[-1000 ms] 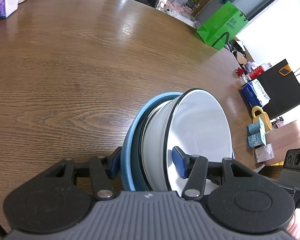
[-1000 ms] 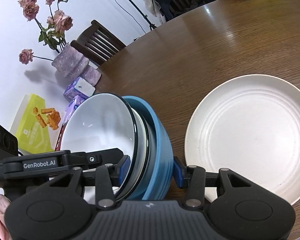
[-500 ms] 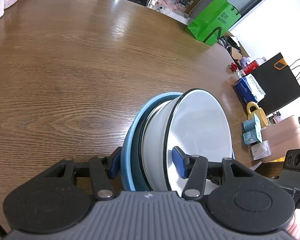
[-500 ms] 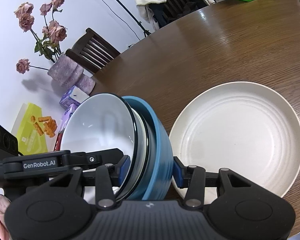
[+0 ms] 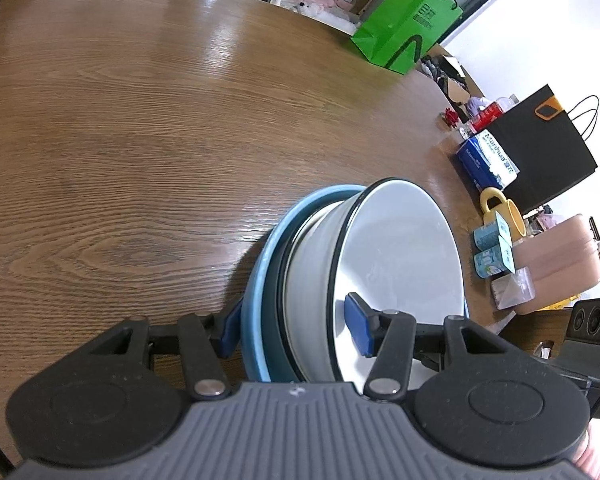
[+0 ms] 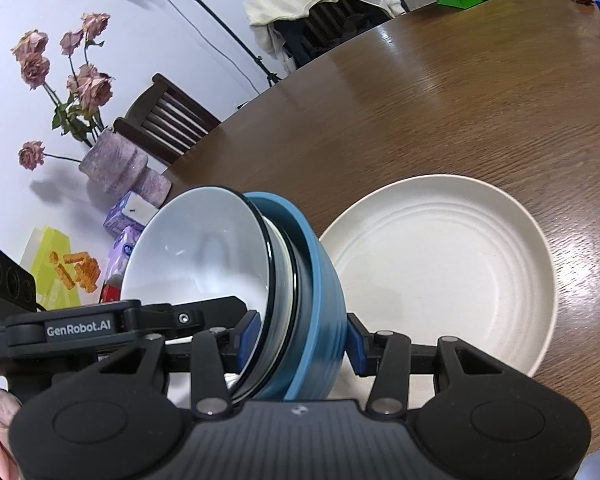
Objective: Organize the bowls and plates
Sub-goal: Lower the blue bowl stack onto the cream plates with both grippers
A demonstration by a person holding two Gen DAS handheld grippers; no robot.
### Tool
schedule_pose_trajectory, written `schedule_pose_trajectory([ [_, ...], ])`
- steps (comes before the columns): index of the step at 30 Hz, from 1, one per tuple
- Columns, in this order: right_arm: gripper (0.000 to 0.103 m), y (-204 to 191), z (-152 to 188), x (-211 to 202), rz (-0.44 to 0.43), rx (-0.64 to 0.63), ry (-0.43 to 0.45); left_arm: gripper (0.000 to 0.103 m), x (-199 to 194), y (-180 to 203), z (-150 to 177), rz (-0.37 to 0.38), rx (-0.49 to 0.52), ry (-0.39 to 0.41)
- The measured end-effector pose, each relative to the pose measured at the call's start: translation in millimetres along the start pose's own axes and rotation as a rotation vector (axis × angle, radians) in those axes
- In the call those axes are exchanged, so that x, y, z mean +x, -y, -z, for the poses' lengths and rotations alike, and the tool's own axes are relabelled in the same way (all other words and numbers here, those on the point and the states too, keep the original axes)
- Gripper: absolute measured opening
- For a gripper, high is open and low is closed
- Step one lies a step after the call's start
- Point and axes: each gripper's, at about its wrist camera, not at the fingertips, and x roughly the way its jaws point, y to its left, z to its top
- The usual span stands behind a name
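A nested stack of bowls hangs tilted above the brown table (image 5: 140,140), held from two sides. Its outer bowl is blue (image 5: 260,280) (image 6: 324,280); the inner white bowl (image 5: 400,248) (image 6: 196,256) has a black rim. My left gripper (image 5: 294,330) is shut on the stack's rim, one pad outside the blue wall and one inside the white bowl. My right gripper (image 6: 302,336) is shut on the opposite rim in the same way. A cream ribbed plate (image 6: 440,272) lies flat on the table, just right of the stack in the right wrist view.
A green bag (image 5: 404,28), a black bag (image 5: 540,148), a tissue pack (image 5: 486,160), a yellow mug (image 5: 504,208) and a pink case (image 5: 560,256) line the table's right edge. A vase of dried roses (image 6: 112,164), a chair (image 6: 168,120) and a yellow packet (image 6: 56,272) stand beyond the other side.
Both grippers have carried the bowl stack across the table. The cream plate has slid left in the right wrist view, closer to the stack. Both grips are unchanged.
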Motion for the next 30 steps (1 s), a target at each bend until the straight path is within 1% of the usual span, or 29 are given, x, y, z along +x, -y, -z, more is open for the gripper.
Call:
schedule_pose_trajectory([
  [17,0.044,31,-7,-13,0.039,0.044,0.024,0.053,29,26,-7,0.029,0.03,-0.036],
  [30,0.044,50,-13,-14,0.051,0.064,0.021,0.053,46,37,-12,0.032,0.036,-0.057],
])
